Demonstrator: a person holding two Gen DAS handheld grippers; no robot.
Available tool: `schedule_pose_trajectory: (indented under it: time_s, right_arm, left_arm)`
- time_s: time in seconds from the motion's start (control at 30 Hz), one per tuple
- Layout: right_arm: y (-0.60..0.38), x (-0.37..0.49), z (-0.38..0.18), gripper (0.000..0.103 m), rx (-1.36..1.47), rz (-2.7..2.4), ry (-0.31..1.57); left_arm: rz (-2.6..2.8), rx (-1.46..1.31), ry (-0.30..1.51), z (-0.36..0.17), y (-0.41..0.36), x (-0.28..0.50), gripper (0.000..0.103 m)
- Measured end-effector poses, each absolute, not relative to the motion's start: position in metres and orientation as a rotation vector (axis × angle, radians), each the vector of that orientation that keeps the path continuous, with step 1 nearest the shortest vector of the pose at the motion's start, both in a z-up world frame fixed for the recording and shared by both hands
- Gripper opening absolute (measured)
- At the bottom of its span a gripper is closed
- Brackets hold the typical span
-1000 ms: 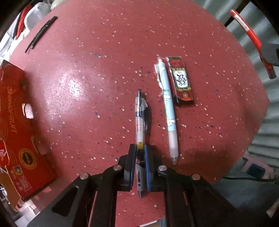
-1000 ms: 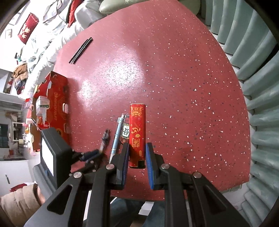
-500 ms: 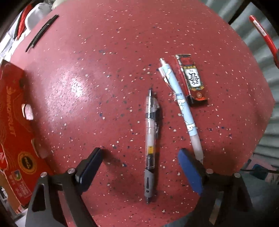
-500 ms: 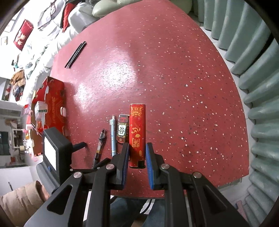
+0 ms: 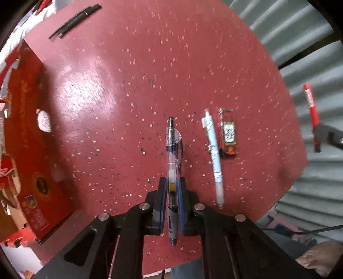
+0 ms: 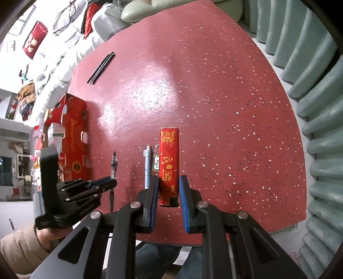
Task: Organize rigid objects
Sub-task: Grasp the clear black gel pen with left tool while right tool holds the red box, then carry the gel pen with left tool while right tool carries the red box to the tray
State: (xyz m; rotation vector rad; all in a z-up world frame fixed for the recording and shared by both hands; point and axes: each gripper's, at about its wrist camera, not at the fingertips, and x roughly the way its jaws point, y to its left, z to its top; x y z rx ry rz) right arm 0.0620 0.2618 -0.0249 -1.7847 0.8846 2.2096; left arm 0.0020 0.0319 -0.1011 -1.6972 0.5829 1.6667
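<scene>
My left gripper (image 5: pixel 171 180) points straight down over the red speckled table (image 5: pixel 128 85), its jaws closing onto a clear pen (image 5: pixel 171 150), and the blue pads press its barrel near the grip. To the right, a light blue pen (image 5: pixel 213 150) and a small red packet (image 5: pixel 228 133) lie side by side. My right gripper (image 6: pixel 169 180) is shut on a tall red case with gold print (image 6: pixel 169 158), held above the table. The left gripper (image 6: pixel 103 183) also shows in the right wrist view, with the clear pen (image 6: pixel 113 163) in it.
A red cardboard box (image 5: pixel 27 139) stands along the table's left side. Two black pens (image 5: pixel 72 20) lie at the far edge. Grey-green curtains (image 6: pixel 317 85) hang past the right edge. A sleeve (image 6: pixel 19 246) shows at the lower left.
The left gripper opened wide and left the clear pen on the table. It then shut on the pen again and rose a little. The right gripper kept still with the red case.
</scene>
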Motion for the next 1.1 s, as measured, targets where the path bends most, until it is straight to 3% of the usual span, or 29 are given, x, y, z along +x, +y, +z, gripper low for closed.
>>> schedule_pose_trajectory:
  time_s: [0.2, 0.57, 1.1]
  right_arm:
    - [0.248, 0.053, -0.02, 0.02, -1.828, 2.238, 0.839]
    - [0.205, 0.026, -0.002, 0.02, -1.917, 2.338, 0.585]
    - [0.135, -0.015, 0.02, 0.02, -1.997, 2.477, 0.374]
  left_arm:
    - [1.7, -1.65, 0.559, -0.073, 0.023, 0.03, 0.011]
    - [1.85, -1.605, 0.54, -0.038, 0.006, 0.02, 0.011]
    - [2.036, -1.629, 0.42, -0.004, -0.059, -0.003, 0.011]
